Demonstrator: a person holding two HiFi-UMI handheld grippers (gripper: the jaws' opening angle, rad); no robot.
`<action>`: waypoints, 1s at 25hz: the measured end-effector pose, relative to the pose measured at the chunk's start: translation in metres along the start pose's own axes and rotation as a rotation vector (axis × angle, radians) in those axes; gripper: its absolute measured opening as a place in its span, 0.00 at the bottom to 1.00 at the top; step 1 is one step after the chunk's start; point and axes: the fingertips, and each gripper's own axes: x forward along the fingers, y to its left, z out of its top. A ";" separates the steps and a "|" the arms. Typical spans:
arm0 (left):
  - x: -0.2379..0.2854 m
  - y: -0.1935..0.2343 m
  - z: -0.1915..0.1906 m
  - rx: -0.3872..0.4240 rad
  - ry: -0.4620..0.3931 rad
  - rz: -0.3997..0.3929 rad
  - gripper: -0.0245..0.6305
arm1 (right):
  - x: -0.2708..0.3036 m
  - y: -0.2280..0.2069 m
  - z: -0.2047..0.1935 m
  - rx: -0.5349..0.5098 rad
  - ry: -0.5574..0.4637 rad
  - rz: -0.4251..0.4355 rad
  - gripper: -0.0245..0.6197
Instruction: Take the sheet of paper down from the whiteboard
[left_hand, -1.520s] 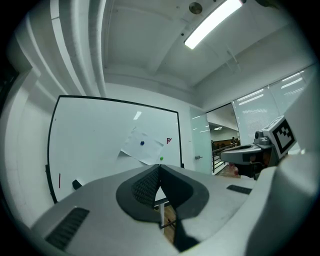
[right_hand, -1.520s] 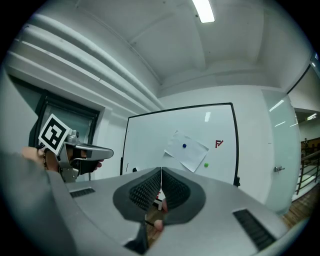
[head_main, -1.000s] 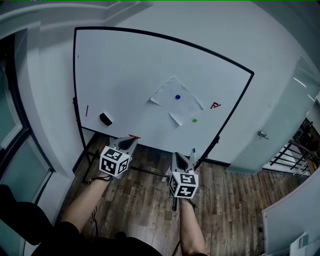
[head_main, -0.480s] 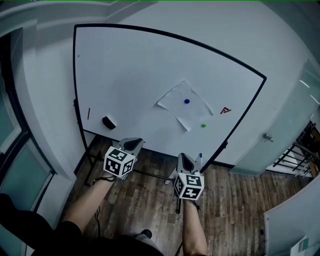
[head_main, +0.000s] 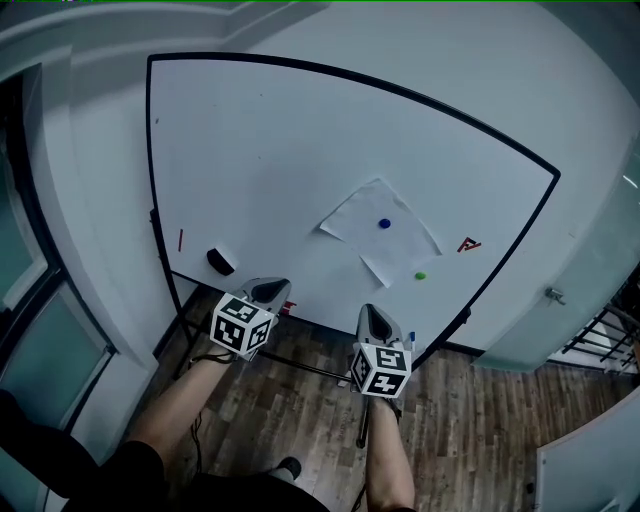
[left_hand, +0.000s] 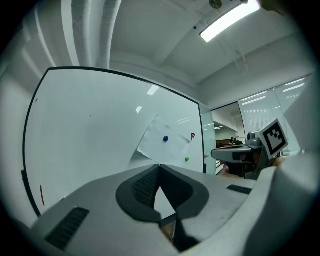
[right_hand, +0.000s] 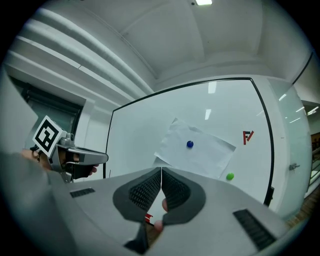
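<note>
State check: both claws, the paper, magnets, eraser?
left claw: shut, empty
right claw: shut, empty
sheet of paper: up on the whiteboard, tilted
blue magnet: on the paper, pinning it
green magnet: on bare board, just off the paper's edge
eraser: stuck to the board, lower left

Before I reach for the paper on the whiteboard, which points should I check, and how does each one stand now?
1. The paper hangs on the whiteboard, held by the blue magnet: ok.
2. The green magnet is clear of the paper's edge: cannot tell.
3. The left gripper is empty: ok, jaws shut on nothing.
4. The right gripper is empty: ok, jaws shut on nothing.
5. Jaws are open to pinch a corner: not ok.
6. Both are at the paper: not ok, both are short of the board.
</note>
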 end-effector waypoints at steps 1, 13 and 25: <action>0.010 0.003 0.003 0.005 -0.001 0.003 0.07 | 0.009 -0.006 0.001 0.001 -0.003 0.003 0.08; 0.103 0.021 0.019 0.029 -0.006 0.036 0.07 | 0.084 -0.079 0.002 0.033 -0.013 0.043 0.08; 0.140 0.022 0.023 0.044 0.008 0.027 0.07 | 0.105 -0.116 -0.006 0.063 -0.030 0.010 0.08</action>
